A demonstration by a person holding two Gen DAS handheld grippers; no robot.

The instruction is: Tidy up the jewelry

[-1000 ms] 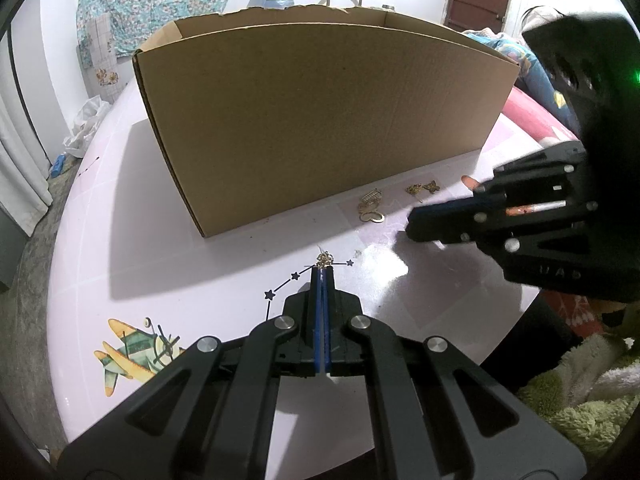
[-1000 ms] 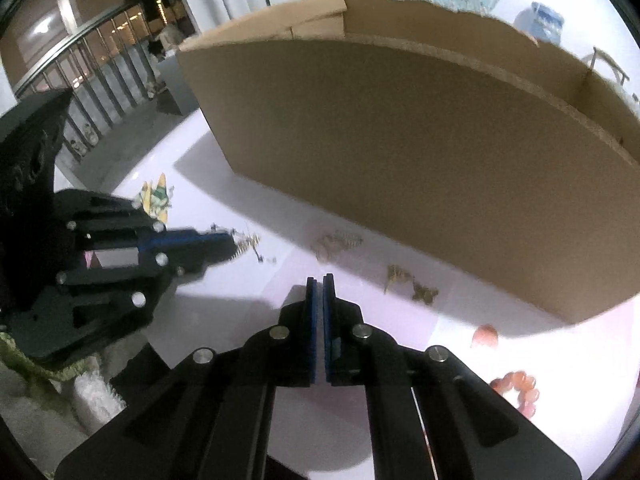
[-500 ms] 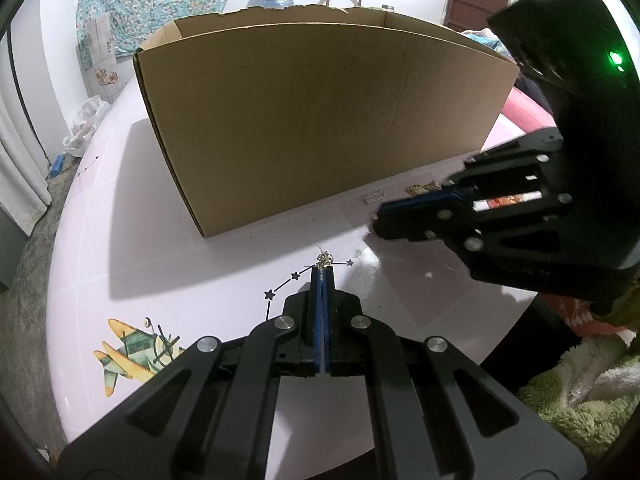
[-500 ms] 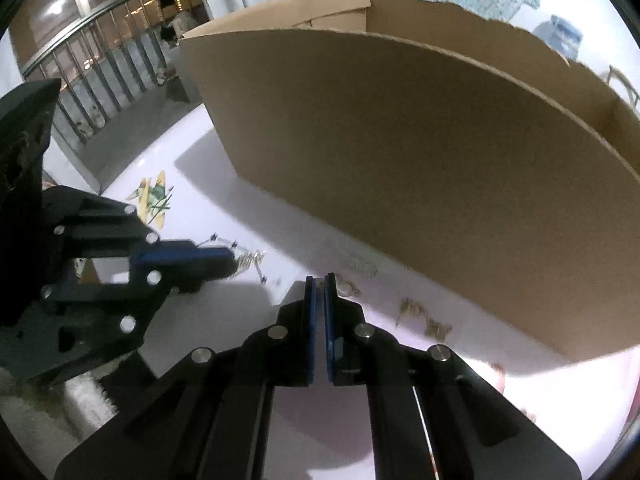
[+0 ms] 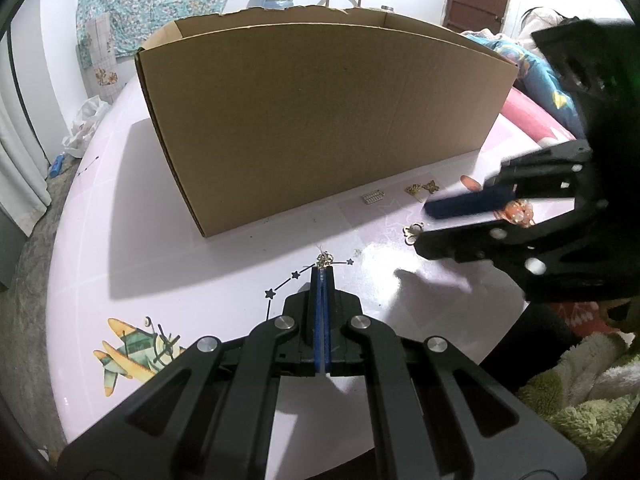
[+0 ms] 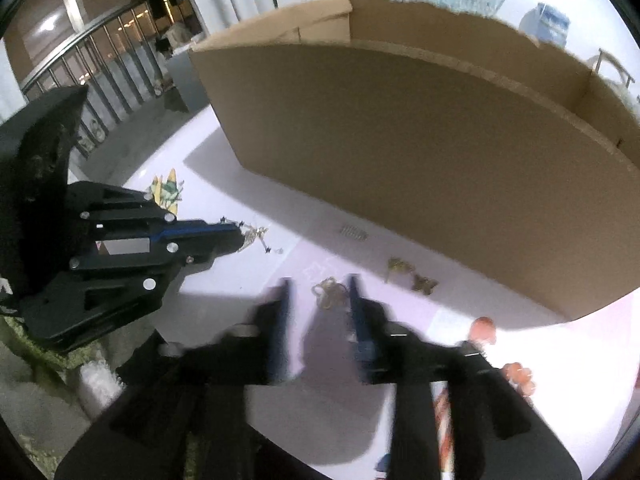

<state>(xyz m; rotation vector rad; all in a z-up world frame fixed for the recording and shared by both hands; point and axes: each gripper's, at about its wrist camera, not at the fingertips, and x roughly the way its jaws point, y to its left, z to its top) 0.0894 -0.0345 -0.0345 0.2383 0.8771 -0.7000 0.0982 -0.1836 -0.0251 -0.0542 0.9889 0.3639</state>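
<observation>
My left gripper is shut on a small gold piece of jewelry that sticks out of its tips just above the pink table. The right wrist view shows this left gripper and the gold piece too. My right gripper is blurred and its jaws are opening. Its fingers stand either side of a looped gold piece lying on the table, not pressing it. A large open cardboard box stands behind.
Near the box foot lie a small silver bar, gold butterfly pieces, an orange bead and an orange bead bracelet. An airplane sticker marks the table. A green fuzzy blanket lies past the right edge.
My right gripper swung left, then back right over the looped gold piece, and its jaws have come apart. The left gripper and its gold piece have not moved.
</observation>
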